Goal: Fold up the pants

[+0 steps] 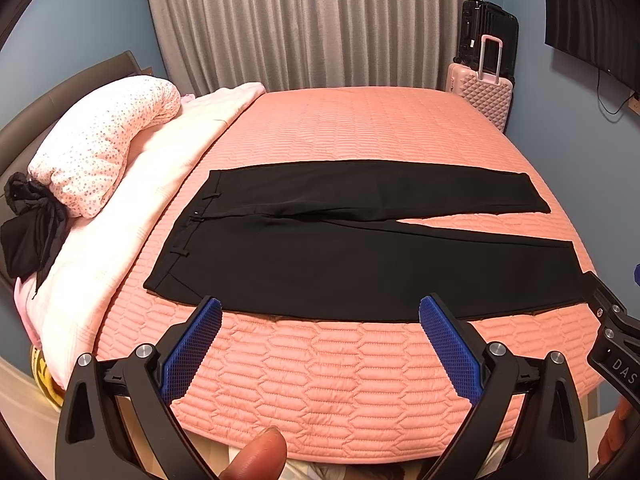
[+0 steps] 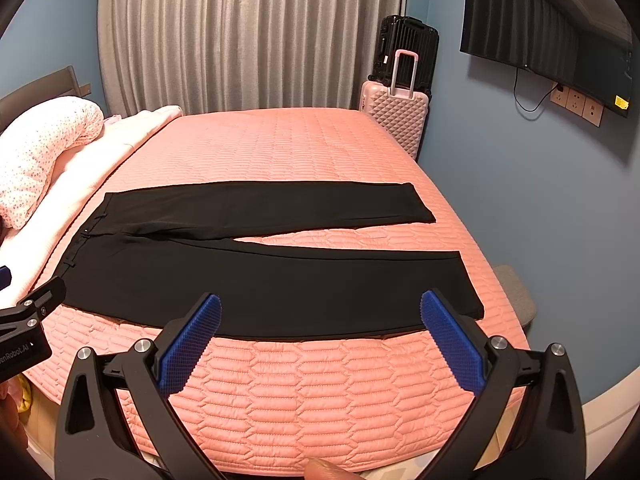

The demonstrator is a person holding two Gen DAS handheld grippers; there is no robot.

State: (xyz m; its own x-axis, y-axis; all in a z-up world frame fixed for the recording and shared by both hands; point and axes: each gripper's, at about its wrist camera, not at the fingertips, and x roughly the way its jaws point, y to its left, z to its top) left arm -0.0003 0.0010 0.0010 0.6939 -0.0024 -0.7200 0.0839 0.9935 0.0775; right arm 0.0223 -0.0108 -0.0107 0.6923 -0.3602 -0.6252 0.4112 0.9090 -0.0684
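Home bedroom: bed (image 1: 360,128), suitcases (image 1: 482,96).

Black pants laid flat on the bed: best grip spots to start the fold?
Take the near edge of the pants: left gripper at the waistband corner, right gripper at the near leg's cuff. Come in low from the bed's near side; the fabric lies flat, so pinch the edge.

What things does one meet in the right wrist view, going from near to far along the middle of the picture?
Right gripper → black pants → bare pink quilted bedspread → grey curtain.
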